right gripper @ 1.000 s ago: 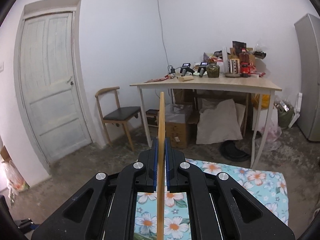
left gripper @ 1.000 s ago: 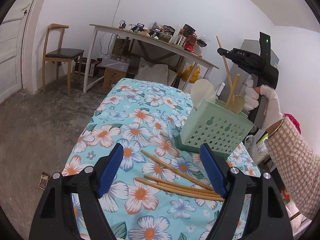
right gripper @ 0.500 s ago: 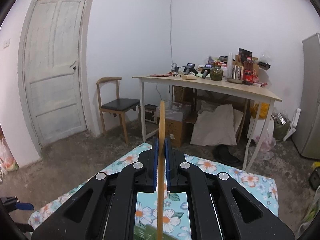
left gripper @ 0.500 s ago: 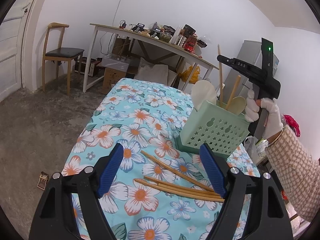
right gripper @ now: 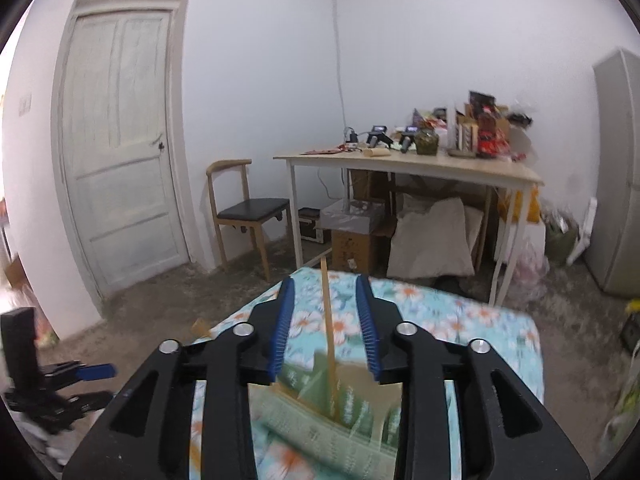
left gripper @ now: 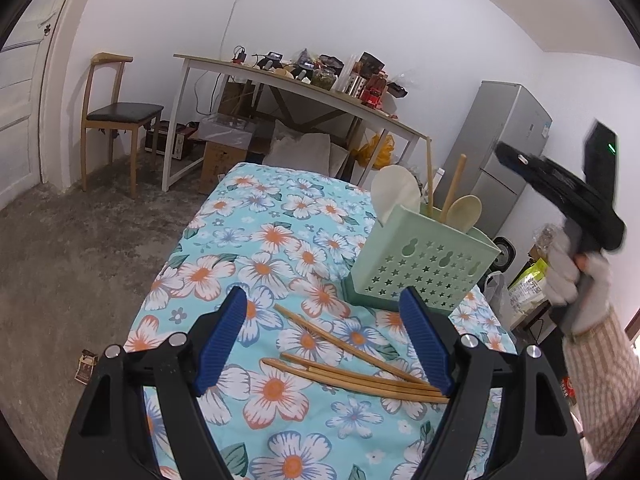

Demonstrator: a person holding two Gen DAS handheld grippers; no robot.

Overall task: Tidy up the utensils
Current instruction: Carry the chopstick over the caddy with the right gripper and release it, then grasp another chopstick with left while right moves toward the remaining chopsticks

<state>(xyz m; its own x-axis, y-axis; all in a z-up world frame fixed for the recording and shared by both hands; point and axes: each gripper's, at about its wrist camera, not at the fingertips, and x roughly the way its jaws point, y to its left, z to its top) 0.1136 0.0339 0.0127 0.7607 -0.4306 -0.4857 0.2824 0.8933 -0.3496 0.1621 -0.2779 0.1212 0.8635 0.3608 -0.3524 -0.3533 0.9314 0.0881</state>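
A pale green utensil holder (left gripper: pixel 424 264) stands on the floral cloth and holds a white spatula, a wooden spoon and chopsticks (left gripper: pixel 429 184). Several loose wooden chopsticks (left gripper: pixel 352 368) lie on the cloth just ahead of my open, empty left gripper (left gripper: pixel 324 344). My right gripper (right gripper: pixel 326 330) is open just above the holder (right gripper: pixel 320 420); one chopstick (right gripper: pixel 328 328) stands upright in the holder between its fingers, untouched. In the left wrist view the right gripper (left gripper: pixel 560 192) hangs above and right of the holder.
The floral-cloth table (left gripper: pixel 256 248) ends at the left over a concrete floor. Behind stand a cluttered white desk (left gripper: pixel 304 84), a wooden chair (left gripper: pixel 116 112), a grey fridge (left gripper: pixel 512 148) and a white door (right gripper: pixel 120 136).
My right gripper has opened and let go of the chopstick, which now stands in the holder. The right gripper has pulled back to the right. The left gripper has stayed put.
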